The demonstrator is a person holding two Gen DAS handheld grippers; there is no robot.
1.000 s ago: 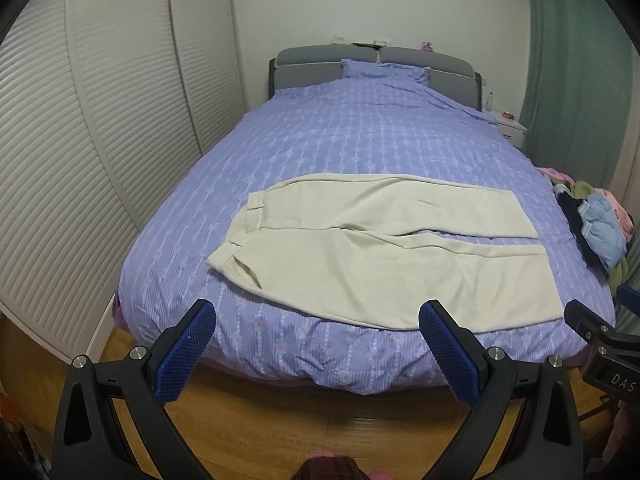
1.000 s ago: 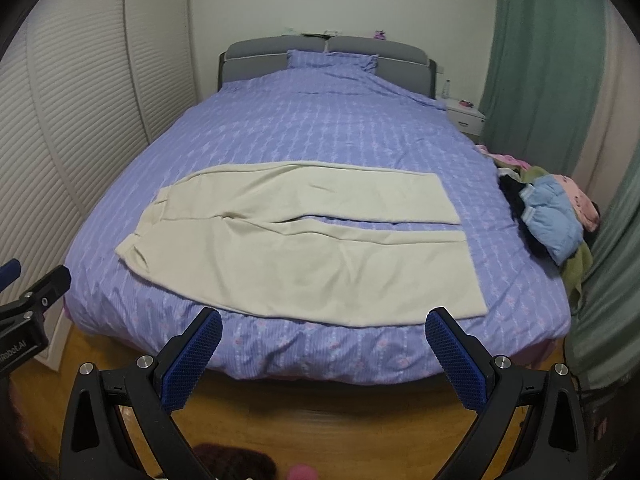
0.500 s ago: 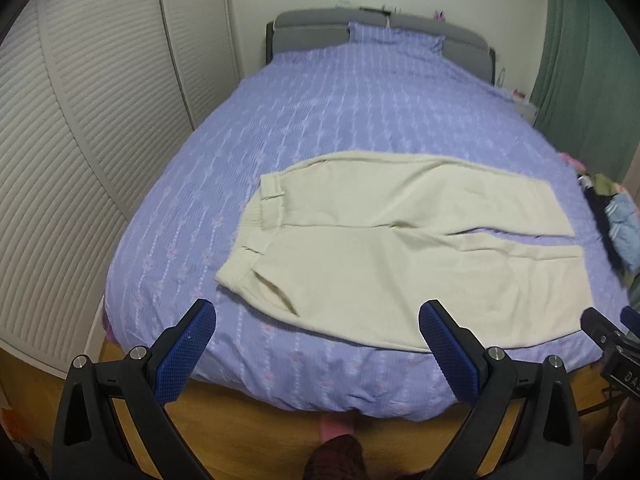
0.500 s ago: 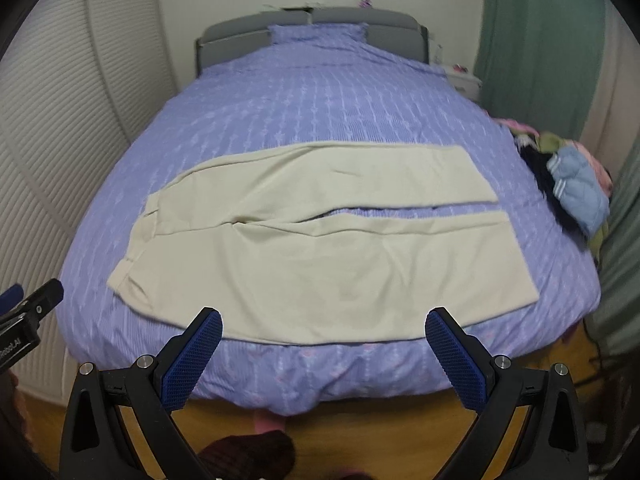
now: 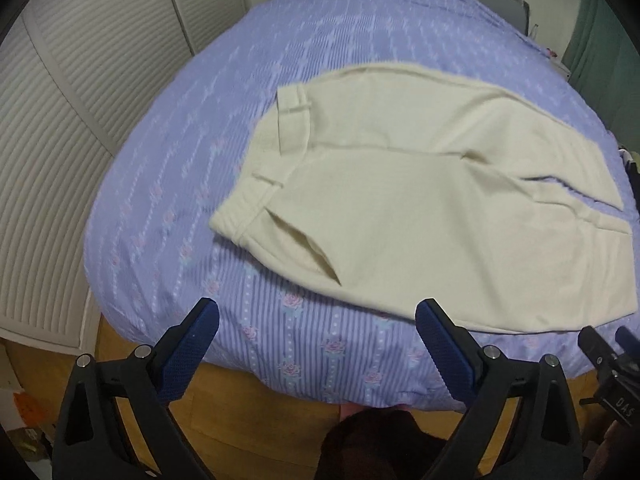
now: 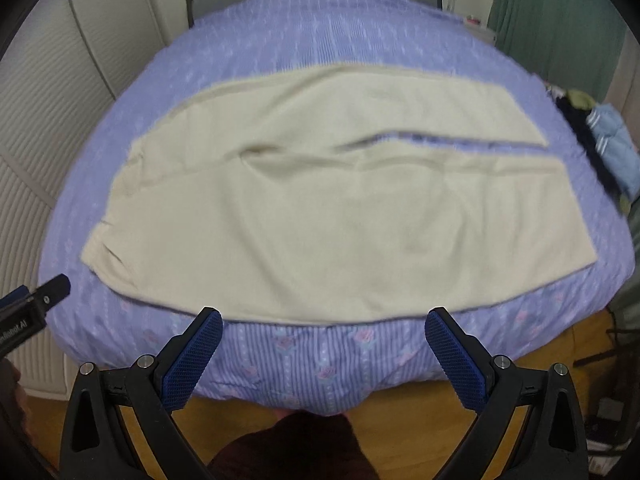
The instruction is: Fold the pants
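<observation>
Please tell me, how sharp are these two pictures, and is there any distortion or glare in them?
Left wrist view: the cream pants are mildly soft, the pocket slit readable; the bed bulges from fisheye distortion. Right wrist view: stronger motion blur smears the pants and the clothes pile; the open right gripper stays sharp. No glare in either; corners are dark.

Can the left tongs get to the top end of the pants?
Probably yes. The left tongs are open, and only bare blanket lies between them and the waistband.
</observation>
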